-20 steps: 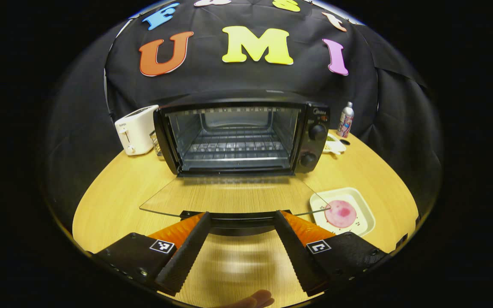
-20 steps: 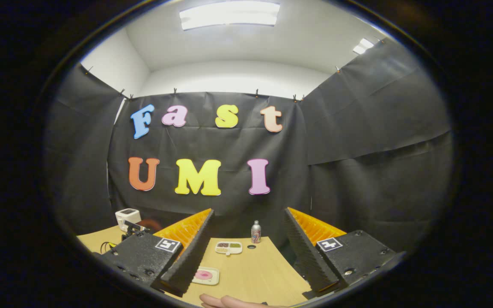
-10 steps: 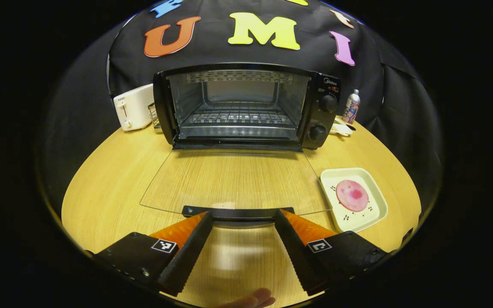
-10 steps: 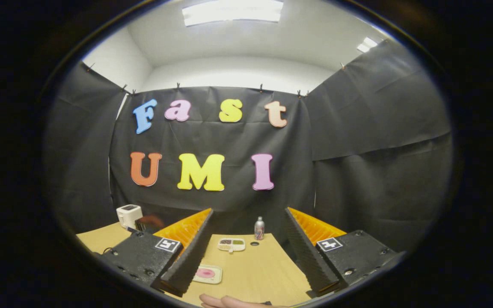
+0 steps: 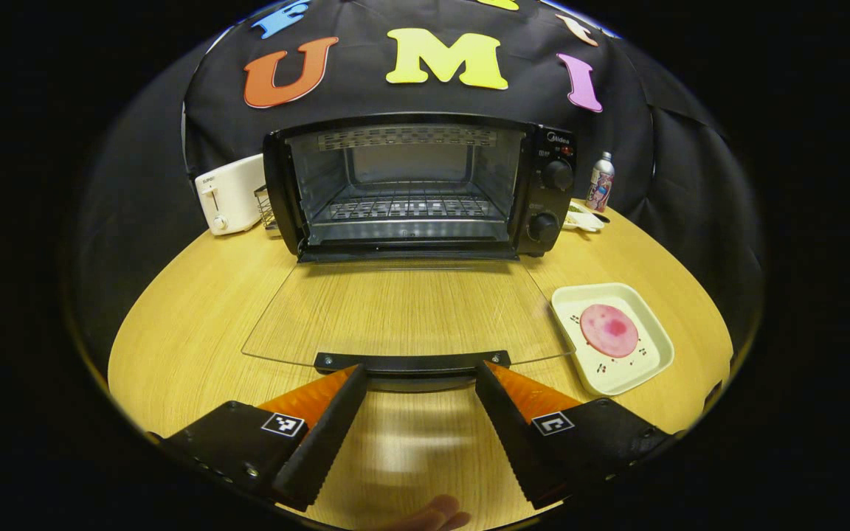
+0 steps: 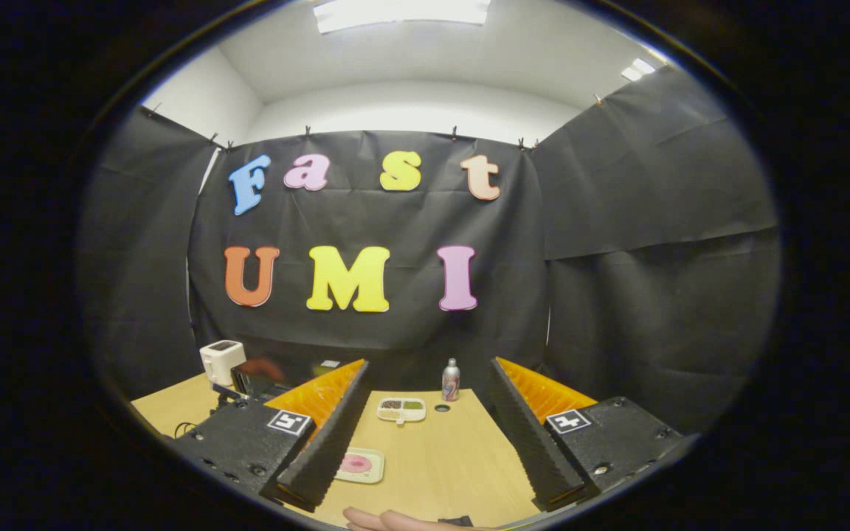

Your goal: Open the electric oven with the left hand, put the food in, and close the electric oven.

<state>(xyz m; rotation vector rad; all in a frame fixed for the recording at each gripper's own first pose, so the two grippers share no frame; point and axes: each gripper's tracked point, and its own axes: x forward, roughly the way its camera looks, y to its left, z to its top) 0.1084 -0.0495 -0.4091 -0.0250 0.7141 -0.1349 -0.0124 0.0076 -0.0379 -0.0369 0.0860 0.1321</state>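
We see the black electric oven (image 5: 425,188) in the upper centre of the left gripper view, its clear glass door (image 5: 406,313) folded flat over the light wooden table (image 5: 196,324), black door handle (image 5: 412,363) at lower centre. Just below it our left gripper (image 5: 419,387) hangs with fingers spread, gripping nothing. At right the round pink food (image 5: 609,330) lies on a cream square plate (image 5: 646,361), and in the right gripper view our right gripper (image 6: 425,383) is spread and empty too.
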